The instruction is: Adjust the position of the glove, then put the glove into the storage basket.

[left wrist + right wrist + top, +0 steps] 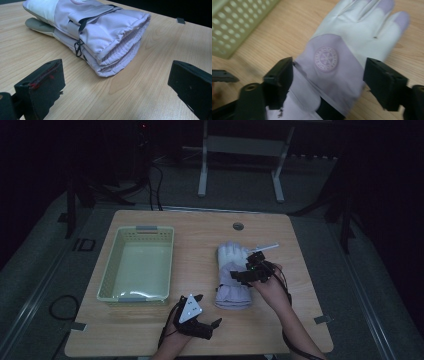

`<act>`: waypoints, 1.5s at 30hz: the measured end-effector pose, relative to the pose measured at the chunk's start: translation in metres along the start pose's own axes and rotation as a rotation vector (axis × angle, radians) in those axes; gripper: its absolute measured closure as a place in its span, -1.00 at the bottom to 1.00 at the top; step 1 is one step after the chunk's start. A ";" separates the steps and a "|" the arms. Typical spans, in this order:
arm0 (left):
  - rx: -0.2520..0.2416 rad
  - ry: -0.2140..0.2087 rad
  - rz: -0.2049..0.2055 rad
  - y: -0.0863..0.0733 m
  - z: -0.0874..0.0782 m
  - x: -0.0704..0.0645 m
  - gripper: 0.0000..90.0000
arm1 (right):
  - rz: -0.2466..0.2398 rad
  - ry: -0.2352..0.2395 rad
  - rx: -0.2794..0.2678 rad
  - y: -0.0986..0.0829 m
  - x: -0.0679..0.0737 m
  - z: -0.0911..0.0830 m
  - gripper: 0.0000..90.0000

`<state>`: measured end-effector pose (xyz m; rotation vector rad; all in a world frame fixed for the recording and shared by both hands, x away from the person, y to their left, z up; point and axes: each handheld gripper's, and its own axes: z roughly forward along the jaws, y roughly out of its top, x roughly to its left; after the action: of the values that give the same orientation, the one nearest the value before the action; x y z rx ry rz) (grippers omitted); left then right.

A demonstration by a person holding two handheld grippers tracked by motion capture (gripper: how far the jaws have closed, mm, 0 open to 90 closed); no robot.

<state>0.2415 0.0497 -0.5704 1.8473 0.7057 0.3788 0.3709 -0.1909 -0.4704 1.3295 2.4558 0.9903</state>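
Observation:
A pair of pale lilac and white gloves [232,275] lies stacked on the wooden table, right of centre, fingers pointing away. Their padded cuffs [117,42] face my left gripper [120,85], which is open and low on the table a short way in front of them. In the high view the left gripper [205,312] sits near the front edge. My right gripper [252,270] hovers over the gloves from their right side. Its jaws stand open either side of the top glove's round logo patch [326,58], with nothing clamped.
A pale green perforated basket [112,270] stands empty on the table's left half; its corner [234,22] shows in the right gripper view. A white strip [265,247] lies beyond the gloves. A cable hole [238,226] sits near the far edge. Floor surrounds the table.

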 end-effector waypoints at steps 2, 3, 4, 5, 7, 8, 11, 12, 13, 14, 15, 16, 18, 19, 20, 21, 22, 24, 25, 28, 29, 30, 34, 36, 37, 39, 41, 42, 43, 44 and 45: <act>0.002 0.006 -0.002 0.000 0.000 0.000 -0.98 | -0.028 0.027 -0.015 -0.005 -0.004 -0.008 -0.62; 0.004 0.006 -0.003 0.000 0.000 0.000 -0.98 | -0.039 0.023 -0.010 -0.007 -0.006 -0.011 -0.60; 0.004 0.005 -0.003 0.000 0.000 0.000 -0.98 | -0.053 0.032 -0.035 -0.010 -0.008 -0.015 -0.56; 0.004 0.005 -0.004 0.000 0.001 0.000 -0.98 | -0.067 0.043 -0.066 -0.012 -0.011 -0.019 -0.56; 0.009 0.000 -0.012 0.001 0.001 0.001 -0.98 | -0.144 0.014 -0.126 -0.020 -0.020 -0.030 -0.56; 0.011 0.001 -0.018 0.001 0.001 0.002 -0.98 | -0.165 0.000 -0.151 -0.023 -0.023 -0.033 -0.58; 0.024 0.020 -0.031 0.001 0.002 0.003 -0.98 | -0.210 -0.030 -0.185 -0.032 -0.031 -0.040 -0.58; 0.029 0.022 -0.039 0.001 0.003 0.003 -0.98 | -0.213 -0.034 -0.184 -0.036 -0.035 -0.042 -0.60; 0.033 0.017 -0.047 0.002 0.003 0.004 -0.98 | -0.218 -0.036 -0.185 -0.040 -0.040 -0.044 -0.61; 0.039 0.009 -0.051 0.002 0.003 0.005 -0.98 | -0.231 -0.053 -0.182 -0.048 -0.048 -0.046 -0.61; 0.045 0.002 -0.053 0.002 0.004 0.005 -0.98 | -0.231 -0.053 -0.182 -0.048 -0.048 -0.046 -0.61; 0.058 -0.010 -0.055 0.002 0.004 0.006 -0.98 | -0.234 -0.058 -0.179 -0.051 -0.051 -0.046 -0.61; 0.064 -0.006 -0.037 0.003 0.005 0.005 -0.98 | -0.242 -0.074 -0.186 -0.059 -0.059 -0.048 -0.61; 0.070 -0.009 -0.033 0.003 0.005 0.004 -0.98 | -0.245 -0.079 -0.187 -0.063 -0.062 -0.050 -0.60; 0.083 -0.022 -0.039 0.004 0.006 0.004 -0.98 | -0.248 -0.085 -0.189 -0.070 -0.068 -0.053 -0.60; 0.085 -0.035 -0.054 0.005 0.006 0.005 -0.98 | -0.248 -0.085 -0.189 -0.070 -0.068 -0.053 -0.60; 0.075 -0.049 -0.082 0.008 0.005 0.005 -0.98 | -0.248 -0.091 -0.185 -0.072 -0.070 -0.053 -0.60; 0.056 -0.042 -0.130 0.015 0.003 0.005 -0.98 | -0.259 -0.108 -0.167 -0.077 -0.074 -0.055 -0.60; 0.048 -0.051 -0.143 0.019 0.001 0.005 -0.98 | -0.258 -0.114 -0.163 -0.081 -0.075 -0.056 -0.60; 0.048 -0.061 -0.142 0.038 -0.005 0.012 -0.98 | -0.260 -0.108 -0.186 -0.083 -0.076 -0.058 -0.60; 0.044 -0.049 -0.137 0.043 -0.006 0.013 -0.98 | -0.259 -0.122 -0.207 -0.083 -0.075 -0.059 -0.60; 0.040 -0.041 -0.134 0.048 -0.008 0.015 -0.98 | -0.259 -0.123 -0.217 -0.083 -0.075 -0.060 -0.60; 0.015 -0.077 -0.188 0.069 -0.014 0.023 -0.98 | -0.266 -0.089 -0.229 -0.078 -0.071 -0.063 -0.57; 0.021 -0.079 -0.190 0.080 -0.015 0.026 -0.98 | -0.240 -0.057 -0.235 -0.074 -0.070 -0.063 -0.57; 0.027 -0.073 -0.187 0.084 -0.014 0.027 -0.98 | -0.224 -0.034 -0.232 -0.072 -0.069 -0.063 -0.57; 0.037 -0.062 -0.179 0.092 -0.011 0.030 -0.98 | -0.207 0.010 -0.235 -0.068 -0.067 -0.061 -0.59; 0.045 -0.077 -0.189 0.097 -0.006 0.033 -0.98 | -0.222 0.017 -0.222 -0.063 -0.063 -0.058 -0.59; 0.052 -0.072 -0.189 0.098 -0.004 0.034 -0.98 | -0.231 0.010 -0.214 -0.061 -0.061 -0.056 -0.59; 0.052 -0.072 -0.189 0.098 -0.004 0.034 -0.98 | -0.228 -0.004 -0.194 -0.058 -0.059 -0.054 -0.59; 0.070 -0.063 -0.184 0.101 0.002 0.037 -0.98 | -0.224 -0.013 -0.175 -0.055 -0.058 -0.052 -0.60; 0.085 -0.068 -0.196 0.102 0.006 0.039 -0.98 | -0.203 -0.014 -0.159 -0.053 -0.057 -0.050 -0.66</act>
<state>0.3043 0.0442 -0.4814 1.8415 0.8585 0.1597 0.3462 -0.2801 -0.4740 1.0118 2.3867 1.0930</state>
